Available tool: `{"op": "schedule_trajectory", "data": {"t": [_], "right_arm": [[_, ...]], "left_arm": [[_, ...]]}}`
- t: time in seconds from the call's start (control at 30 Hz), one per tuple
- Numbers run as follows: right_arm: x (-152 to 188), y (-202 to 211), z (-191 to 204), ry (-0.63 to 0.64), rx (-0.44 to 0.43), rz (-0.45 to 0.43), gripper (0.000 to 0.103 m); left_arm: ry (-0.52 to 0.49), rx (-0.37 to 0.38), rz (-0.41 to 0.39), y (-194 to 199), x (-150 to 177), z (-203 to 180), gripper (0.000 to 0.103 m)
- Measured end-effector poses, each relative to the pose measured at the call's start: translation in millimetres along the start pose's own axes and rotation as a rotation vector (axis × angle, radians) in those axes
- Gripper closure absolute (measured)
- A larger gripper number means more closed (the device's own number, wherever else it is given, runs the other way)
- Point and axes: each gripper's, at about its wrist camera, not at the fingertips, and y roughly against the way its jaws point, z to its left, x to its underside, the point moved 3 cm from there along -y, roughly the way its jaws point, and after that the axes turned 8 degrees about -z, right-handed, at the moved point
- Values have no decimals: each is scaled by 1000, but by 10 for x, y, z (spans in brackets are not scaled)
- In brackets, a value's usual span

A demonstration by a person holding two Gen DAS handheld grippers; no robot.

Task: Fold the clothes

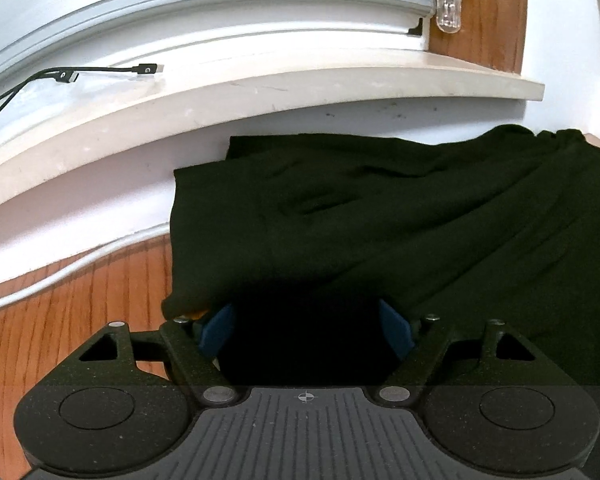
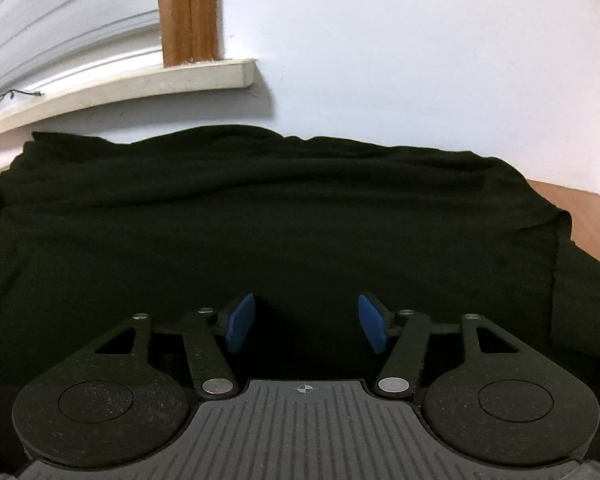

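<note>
A dark, nearly black garment (image 1: 380,220) lies spread on the wooden table (image 1: 80,300), its far edge against the white wall. In the left wrist view its near left corner drapes over the tips of my left gripper (image 1: 306,320), which is open; the blue pads (image 1: 216,332) stand wide apart and partly under the cloth. In the right wrist view the same garment (image 2: 280,208) fills the middle, wrinkled, with a folded edge at the right. My right gripper (image 2: 306,320) is open just over the cloth, blue pads (image 2: 240,322) apart, nothing between them.
A white windowsill (image 1: 260,92) juts out above the garment, with black USB cables (image 1: 100,72) on it. A white cable (image 1: 60,276) runs along the table's back edge. A blind-cord clip (image 1: 449,4) hangs by the wooden frame. Bare table (image 2: 580,216) shows at the right.
</note>
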Motion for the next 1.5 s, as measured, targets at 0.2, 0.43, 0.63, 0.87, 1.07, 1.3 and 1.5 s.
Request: {"op": "schedule_trajectory", "data": {"t": [0.2,0.43,0.63,0.87,1.07,1.3,1.5], "right_arm": [[-38,-43,-64,-7,31,11,34],[-18,23,-71,12,67,7,32],[-101,236,145,93,79,-29,34],[-47,538,692,110,-113,-29,36],[185,604,915,147,-136,6,36],[261,669,707,138,-105,38,37],[348,923,698,166,-163,31,37]], "left_arm": [[-8,41,-24,-19,13,66,16],[14,114,-59,40,22,161,15],[-9,159,-120,526,23,-26,15],[-56,216,-98,961,298,-571,15],[-75,155,-37,1158,604,-674,17],[-8,104,10,1281,824,-343,19],[-46,97,-3,1405,803,-442,19]]}}
